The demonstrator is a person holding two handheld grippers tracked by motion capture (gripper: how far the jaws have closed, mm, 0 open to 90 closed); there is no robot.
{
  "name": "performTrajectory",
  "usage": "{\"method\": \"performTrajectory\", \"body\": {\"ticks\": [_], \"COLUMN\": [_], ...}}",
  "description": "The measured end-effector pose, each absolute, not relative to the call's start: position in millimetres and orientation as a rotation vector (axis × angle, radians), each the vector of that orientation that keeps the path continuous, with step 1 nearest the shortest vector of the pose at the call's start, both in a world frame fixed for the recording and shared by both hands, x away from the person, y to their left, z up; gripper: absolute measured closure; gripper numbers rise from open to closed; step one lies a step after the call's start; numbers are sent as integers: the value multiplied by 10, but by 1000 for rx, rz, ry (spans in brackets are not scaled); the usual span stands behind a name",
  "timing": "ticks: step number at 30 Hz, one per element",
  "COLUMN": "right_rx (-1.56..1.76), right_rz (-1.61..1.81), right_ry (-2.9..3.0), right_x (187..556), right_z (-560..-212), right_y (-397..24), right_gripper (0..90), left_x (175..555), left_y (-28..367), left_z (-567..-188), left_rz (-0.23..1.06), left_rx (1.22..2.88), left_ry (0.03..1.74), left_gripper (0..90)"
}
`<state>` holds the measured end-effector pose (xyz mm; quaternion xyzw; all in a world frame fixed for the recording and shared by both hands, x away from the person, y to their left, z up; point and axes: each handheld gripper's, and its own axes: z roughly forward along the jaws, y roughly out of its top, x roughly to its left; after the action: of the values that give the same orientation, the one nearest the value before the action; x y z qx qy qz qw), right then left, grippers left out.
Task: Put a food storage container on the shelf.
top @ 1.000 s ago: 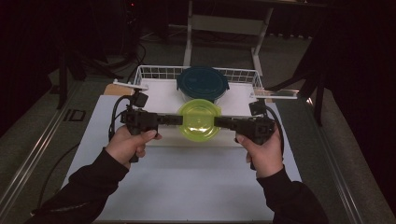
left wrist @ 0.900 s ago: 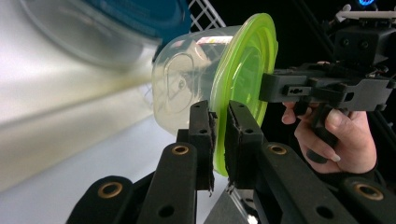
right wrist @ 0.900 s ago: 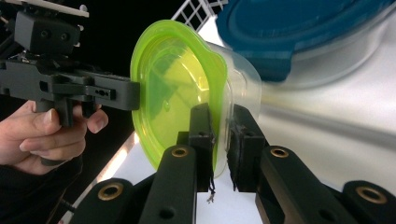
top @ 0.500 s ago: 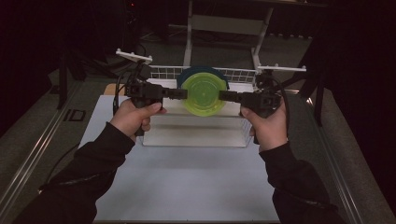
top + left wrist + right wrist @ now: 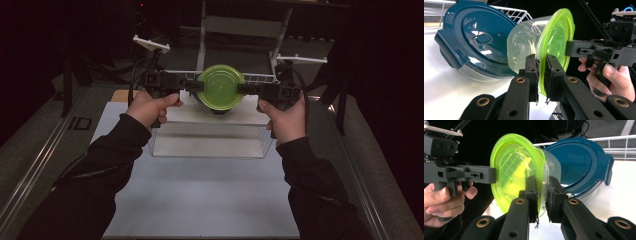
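White table, green-lidded container tipped on edge, lid facing camera, L tool & R tool clamping opposite rims.

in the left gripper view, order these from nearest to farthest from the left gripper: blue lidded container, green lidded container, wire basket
1. green lidded container: its rim is clamped in the jaws of the left gripper, just right of centre.
2. blue lidded container: behind it, to the left, on the white surface.
3. wire basket: farthest, along the top behind both containers.

Dark lab, white table, metal frame stand
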<state>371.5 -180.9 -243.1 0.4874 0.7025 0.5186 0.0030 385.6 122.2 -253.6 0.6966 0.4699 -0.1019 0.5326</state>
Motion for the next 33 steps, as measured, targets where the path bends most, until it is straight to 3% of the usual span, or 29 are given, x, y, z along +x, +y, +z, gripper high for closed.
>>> {"method": "performTrajectory", "body": {"ticks": [15,33], "right_rx": [1589,1666], "right_rz": [1597,1582], "right_ry": [2223,2188], "right_x": [3953,4198], "right_z": [-2415,-2379], "right_y": [-1798,-1757], "right_gripper": [800,777], "left_x": [4063,4218], "left_y": [1227,1177], "left_z": [-2567,-2599], "left_rz": [-272,-197], "left_rx": [1634,1568], "left_ry": [1154,1219], "left_gripper": [805,762]}}
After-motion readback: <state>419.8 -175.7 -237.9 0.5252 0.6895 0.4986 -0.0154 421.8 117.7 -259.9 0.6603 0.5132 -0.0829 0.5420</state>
